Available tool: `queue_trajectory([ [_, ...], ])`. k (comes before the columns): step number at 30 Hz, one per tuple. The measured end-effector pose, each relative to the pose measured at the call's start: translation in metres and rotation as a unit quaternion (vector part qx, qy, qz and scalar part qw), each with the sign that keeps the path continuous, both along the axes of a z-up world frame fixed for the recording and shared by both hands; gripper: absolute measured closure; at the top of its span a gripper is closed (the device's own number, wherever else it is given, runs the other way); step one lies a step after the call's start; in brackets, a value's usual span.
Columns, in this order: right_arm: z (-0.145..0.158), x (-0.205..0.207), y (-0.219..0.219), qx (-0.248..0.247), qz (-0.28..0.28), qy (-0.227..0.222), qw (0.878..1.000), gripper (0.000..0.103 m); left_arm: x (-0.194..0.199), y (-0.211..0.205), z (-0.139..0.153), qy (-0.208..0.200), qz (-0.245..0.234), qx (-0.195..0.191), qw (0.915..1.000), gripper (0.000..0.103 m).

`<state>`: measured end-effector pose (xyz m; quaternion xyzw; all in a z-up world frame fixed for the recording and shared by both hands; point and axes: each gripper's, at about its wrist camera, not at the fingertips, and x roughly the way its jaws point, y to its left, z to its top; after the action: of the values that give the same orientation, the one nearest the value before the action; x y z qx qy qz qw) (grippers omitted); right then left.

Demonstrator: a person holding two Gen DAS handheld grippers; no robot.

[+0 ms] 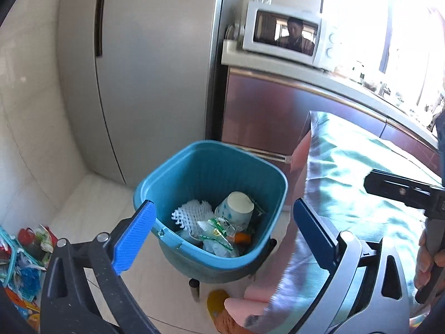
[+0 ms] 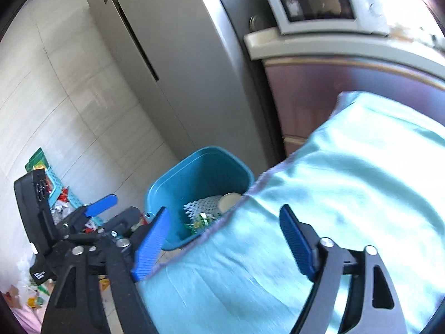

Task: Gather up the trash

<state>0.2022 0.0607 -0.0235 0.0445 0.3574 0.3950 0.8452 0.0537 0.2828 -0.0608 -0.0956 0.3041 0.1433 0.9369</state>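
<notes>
Trash fills the teal ribbed plastic bin [image 1: 211, 172] beside the fridge [image 1: 139, 69]: white foam netting [image 1: 187, 213], a paper cup [image 1: 236, 206], crinkled green wrappers [image 1: 219, 229]. Left gripper [image 1: 222, 220] and right gripper [image 2: 222, 239] gape wide, empty, over the bin and a satiny cloth [image 2: 347, 181].

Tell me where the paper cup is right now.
The paper cup lies tipped inside the blue bin, right of the white foam net, in the left wrist view; the bin stands before the fridge.
</notes>
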Motion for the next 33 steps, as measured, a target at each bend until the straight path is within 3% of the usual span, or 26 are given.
queue_trajectory([
  [5, 0.013, -0.029, -0.043, -0.004, -0.057, -0.072, 0.996, 0.007, -0.014, -0.031, 0.014, -0.032, 0.000, 0.014, 0.9994, 0.006],
  [15, 0.018, -0.080, -0.117, -0.017, -0.170, -0.151, 0.974, 0.007, -0.025, -0.094, 0.040, -0.081, -0.030, 0.035, 0.9956, 0.006],
  [21, 0.017, -0.106, -0.154, -0.014, -0.231, -0.178, 0.957, 0.007, -0.030, -0.135, 0.052, -0.111, -0.053, 0.060, 0.9906, 0.006],
  [33, 0.013, -0.137, -0.199, -0.024, -0.292, -0.202, 0.935, 0.007, -0.038, -0.195, 0.057, -0.143, -0.089, 0.085, 0.9821, 0.006],
])
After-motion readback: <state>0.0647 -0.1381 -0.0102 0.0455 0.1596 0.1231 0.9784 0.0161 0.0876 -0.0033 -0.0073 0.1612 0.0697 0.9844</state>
